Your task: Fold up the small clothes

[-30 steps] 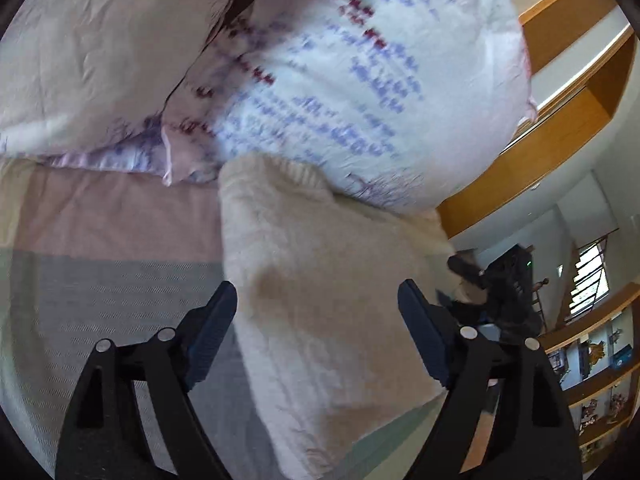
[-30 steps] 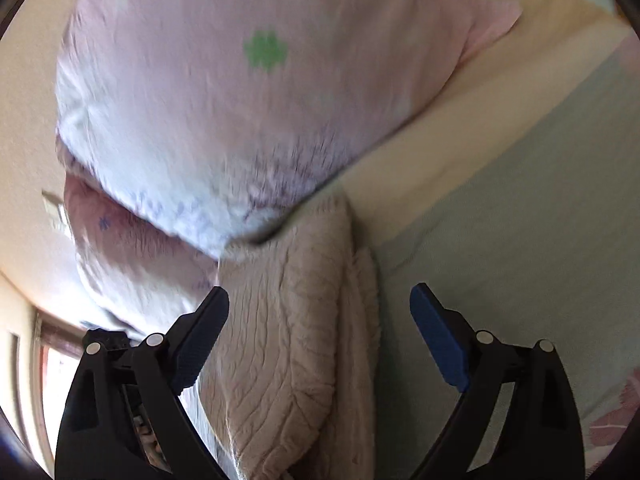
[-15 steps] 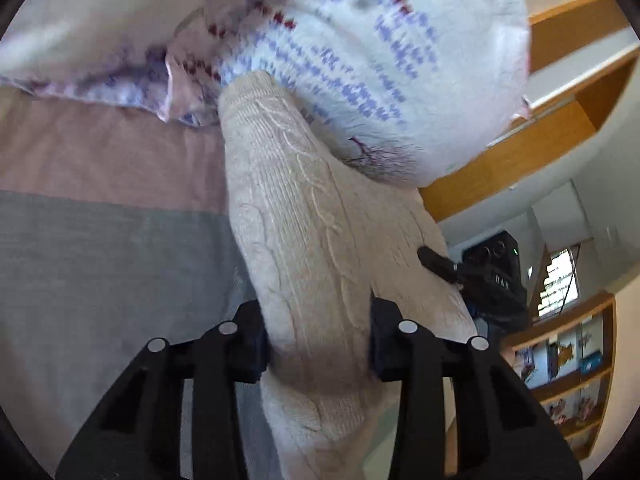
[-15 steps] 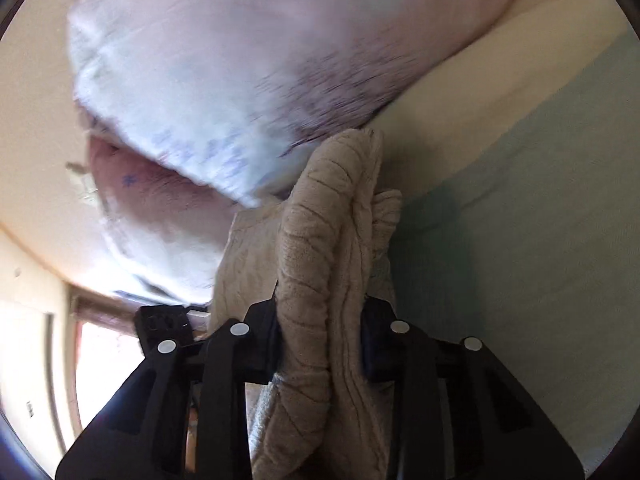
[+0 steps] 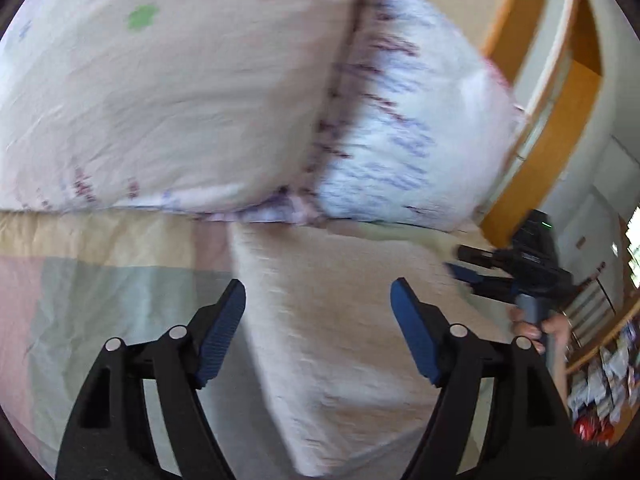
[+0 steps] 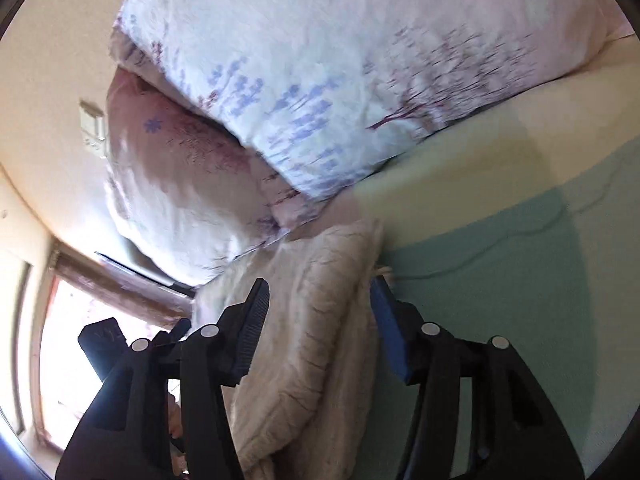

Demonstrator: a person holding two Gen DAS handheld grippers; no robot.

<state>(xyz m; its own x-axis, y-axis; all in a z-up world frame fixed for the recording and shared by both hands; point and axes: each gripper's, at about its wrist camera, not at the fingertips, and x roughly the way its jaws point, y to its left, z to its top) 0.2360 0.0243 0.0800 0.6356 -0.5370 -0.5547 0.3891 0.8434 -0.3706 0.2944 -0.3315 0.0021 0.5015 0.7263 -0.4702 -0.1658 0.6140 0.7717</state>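
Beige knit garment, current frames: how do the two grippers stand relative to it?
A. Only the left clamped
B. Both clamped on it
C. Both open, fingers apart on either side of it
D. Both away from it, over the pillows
C: the left gripper and right gripper both show spread jaws, with the beige knit garment lying unpinched between them on the bed.

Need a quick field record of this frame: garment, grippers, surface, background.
garment: beige knit sweater, folded, lying flat on the bed
left gripper: open, jaws astride the sweater
right gripper: open, jaws astride the folded edge
surface: pastel striped bedsheet
behind: printed pillows touching the sweater's far end
blur: moderate in left wrist view
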